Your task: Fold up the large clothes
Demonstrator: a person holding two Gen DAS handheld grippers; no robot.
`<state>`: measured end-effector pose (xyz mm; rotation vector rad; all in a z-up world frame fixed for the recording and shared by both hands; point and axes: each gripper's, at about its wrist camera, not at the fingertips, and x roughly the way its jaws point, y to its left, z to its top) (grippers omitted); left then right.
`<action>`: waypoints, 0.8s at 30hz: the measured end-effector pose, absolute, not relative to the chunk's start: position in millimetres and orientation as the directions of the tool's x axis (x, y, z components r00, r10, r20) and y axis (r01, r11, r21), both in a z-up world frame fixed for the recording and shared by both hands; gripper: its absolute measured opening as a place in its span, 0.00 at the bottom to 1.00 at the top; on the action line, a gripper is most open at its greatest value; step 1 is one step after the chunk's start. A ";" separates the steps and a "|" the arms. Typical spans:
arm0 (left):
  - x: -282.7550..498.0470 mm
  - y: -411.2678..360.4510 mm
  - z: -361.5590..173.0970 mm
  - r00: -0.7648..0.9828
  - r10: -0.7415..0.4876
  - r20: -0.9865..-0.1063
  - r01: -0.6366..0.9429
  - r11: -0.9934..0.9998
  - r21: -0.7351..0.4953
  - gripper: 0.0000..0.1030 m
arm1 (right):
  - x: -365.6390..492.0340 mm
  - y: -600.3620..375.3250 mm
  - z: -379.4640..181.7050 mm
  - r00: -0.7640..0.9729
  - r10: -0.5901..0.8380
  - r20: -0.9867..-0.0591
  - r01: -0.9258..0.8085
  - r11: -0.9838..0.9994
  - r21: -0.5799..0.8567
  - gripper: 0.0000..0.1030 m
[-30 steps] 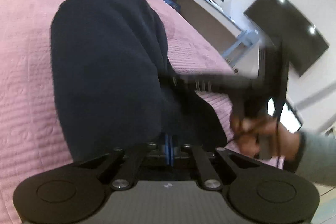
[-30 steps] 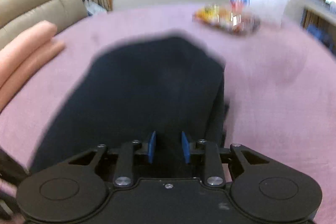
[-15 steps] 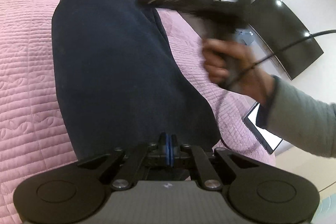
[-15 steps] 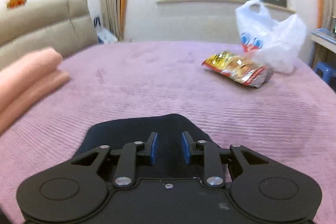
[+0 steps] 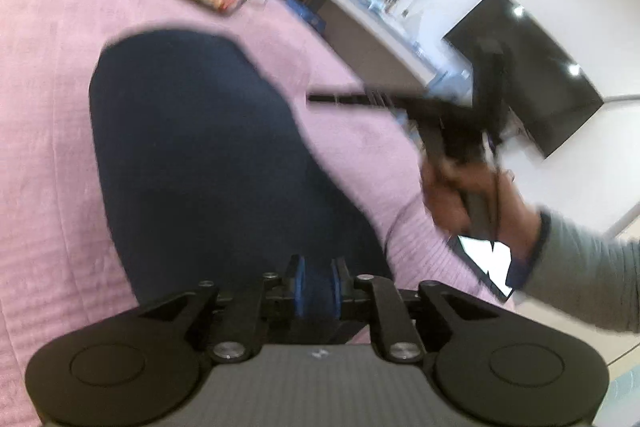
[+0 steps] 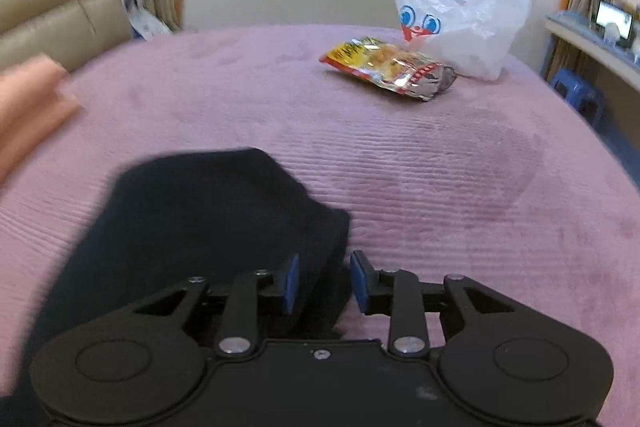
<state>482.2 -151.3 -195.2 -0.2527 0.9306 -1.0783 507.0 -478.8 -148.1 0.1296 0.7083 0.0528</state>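
On the pink bedspread (image 6: 420, 155) lies a dark navy garment (image 5: 192, 155), folded smooth.

My left gripper (image 5: 318, 281) and right gripper (image 6: 323, 283) have just parted their jaws over the dark garment (image 5: 192, 155), both lifted.

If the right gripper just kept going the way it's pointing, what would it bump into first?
Probably the dark garment, whose edge already lies between the right gripper's parted pads. Past that edge the line runs onto the pink bedcover; depth is hard to judge here.

pink bed (image 6: 440, 187): garment (image 6: 208, 211), snack packet (image 6: 388, 67), bag (image 6: 460, 23)
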 end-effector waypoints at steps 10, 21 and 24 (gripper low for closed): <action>482.9 -138.0 -205.6 0.155 -0.800 -0.580 0.573 0.551 -0.607 0.17 | 430.1 -458.3 -187.7 0.561 0.116 -0.820 0.025 0.987 0.157 0.29; 520.2 -119.6 -183.4 0.291 -0.738 -0.609 0.456 0.666 -0.590 0.91 | 451.1 -489.6 -181.2 0.600 0.254 -0.758 0.025 0.942 0.336 0.78; 534.8 -136.1 -202.9 0.225 -0.716 -0.661 0.426 0.683 -0.594 0.91 | 462.2 -489.7 -192.7 0.591 0.231 -0.773 0.037 0.949 0.312 0.79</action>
